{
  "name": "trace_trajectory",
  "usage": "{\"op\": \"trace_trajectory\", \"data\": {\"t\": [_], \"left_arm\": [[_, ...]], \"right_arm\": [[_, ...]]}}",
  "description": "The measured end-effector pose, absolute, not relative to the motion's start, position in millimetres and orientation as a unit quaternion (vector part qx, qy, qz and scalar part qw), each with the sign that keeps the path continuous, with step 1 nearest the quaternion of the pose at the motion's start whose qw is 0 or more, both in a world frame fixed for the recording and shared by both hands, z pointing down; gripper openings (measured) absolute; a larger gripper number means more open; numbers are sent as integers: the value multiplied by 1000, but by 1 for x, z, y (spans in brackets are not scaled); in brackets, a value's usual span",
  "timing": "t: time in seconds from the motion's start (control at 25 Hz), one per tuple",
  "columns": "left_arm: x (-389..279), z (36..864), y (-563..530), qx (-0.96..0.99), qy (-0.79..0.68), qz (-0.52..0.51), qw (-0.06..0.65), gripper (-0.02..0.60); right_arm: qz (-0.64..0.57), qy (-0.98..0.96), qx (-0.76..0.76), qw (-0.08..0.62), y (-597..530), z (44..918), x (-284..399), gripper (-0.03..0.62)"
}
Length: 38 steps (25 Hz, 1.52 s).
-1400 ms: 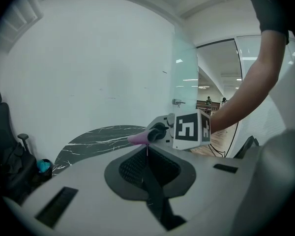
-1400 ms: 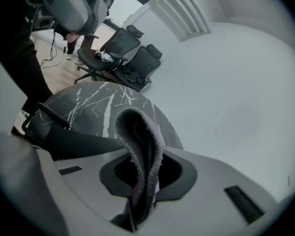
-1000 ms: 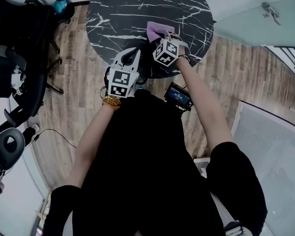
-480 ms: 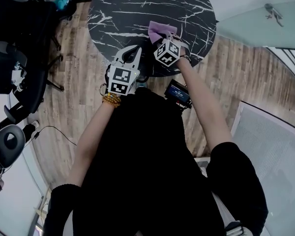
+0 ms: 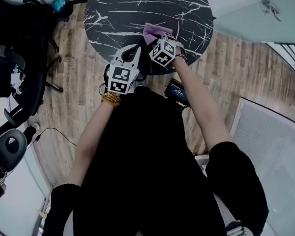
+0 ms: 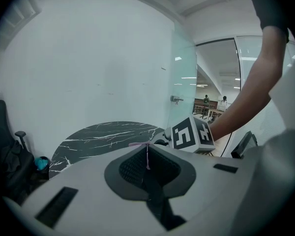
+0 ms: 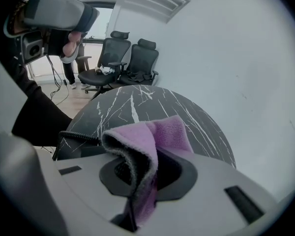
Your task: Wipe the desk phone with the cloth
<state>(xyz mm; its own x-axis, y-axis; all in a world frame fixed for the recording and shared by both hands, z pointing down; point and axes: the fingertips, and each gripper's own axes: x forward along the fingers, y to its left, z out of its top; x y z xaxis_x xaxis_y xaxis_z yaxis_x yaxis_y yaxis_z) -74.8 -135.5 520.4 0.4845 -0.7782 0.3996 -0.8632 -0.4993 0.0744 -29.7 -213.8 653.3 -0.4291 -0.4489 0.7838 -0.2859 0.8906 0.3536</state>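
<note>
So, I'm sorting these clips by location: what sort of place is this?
Most likely an office meeting room: a round dark marble-look table, black swivel office chairs beside it, and a glass partition with more office space beyond.

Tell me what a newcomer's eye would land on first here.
The purple cloth stands out most, clamped in the right tool and folded over its jaws. Beyond it is the round black table with white marble veining, standing on a wood floor.
</note>
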Motion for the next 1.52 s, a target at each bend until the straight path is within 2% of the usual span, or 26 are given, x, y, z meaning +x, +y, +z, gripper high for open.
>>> {"op": "trace_trajectory", "data": {"t": [1.52], "left_arm": [[-68, 531, -134, 850, -477, 164, 152, 20]], "right_arm": [[-4, -854, 175, 490, -167, 675, -38, 58]]}}
